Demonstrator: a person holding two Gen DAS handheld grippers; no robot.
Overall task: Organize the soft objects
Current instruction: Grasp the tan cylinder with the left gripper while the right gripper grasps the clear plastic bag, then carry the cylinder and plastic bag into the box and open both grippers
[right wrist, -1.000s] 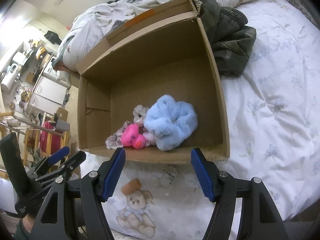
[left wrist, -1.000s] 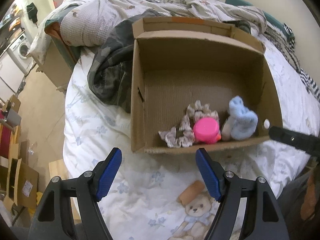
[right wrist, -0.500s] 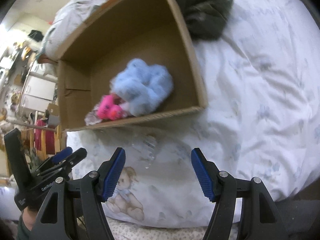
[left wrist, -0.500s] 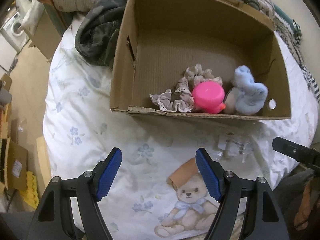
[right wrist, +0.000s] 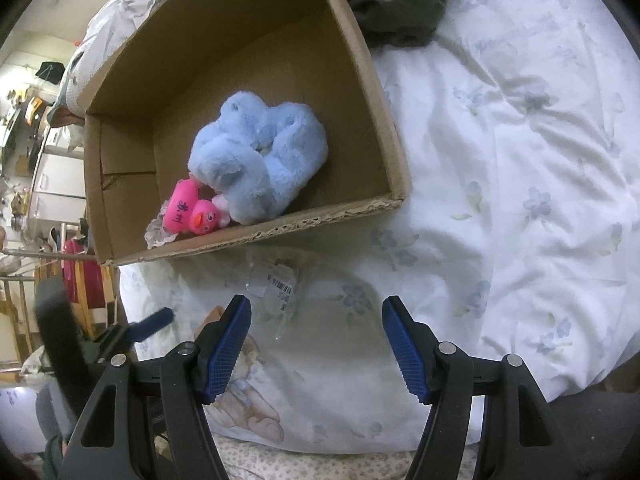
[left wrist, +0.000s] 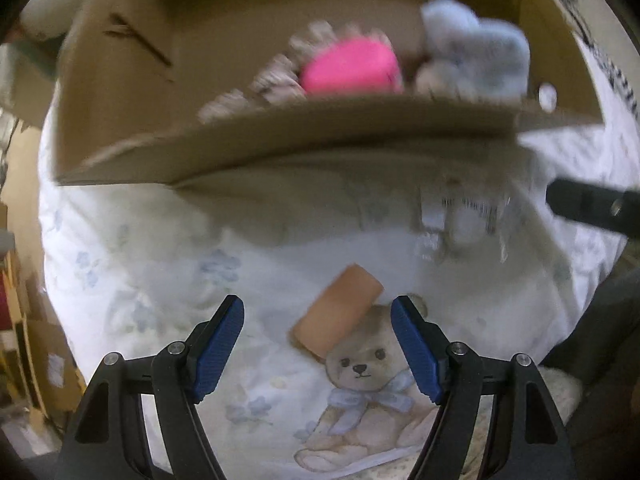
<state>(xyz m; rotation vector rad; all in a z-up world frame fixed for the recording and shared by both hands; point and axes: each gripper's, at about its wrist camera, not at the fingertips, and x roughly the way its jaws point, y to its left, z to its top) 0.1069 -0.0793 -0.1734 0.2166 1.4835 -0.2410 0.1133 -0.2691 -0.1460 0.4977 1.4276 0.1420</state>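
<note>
Bed with white floral sheet [right wrist: 520, 160] fills both views. Cardboard box [right wrist: 372, 92] sits at 12 o'clock, already holding blue plush [right wrist: 260, 156], pink duck [right wrist: 192, 212] and lace scrunchie [right wrist: 158, 234]. Clear plastic packet [right wrist: 276, 284] lies on the sheet outside the box, apparently left to do. Left gripper [left wrist: 316, 344] and right gripper [right wrist: 316, 352] both wide, empty.

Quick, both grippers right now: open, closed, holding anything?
Left gripper: open, holding nothing, above the bedsheet.
Right gripper: open, holding nothing, short of the cardboard box.
</note>
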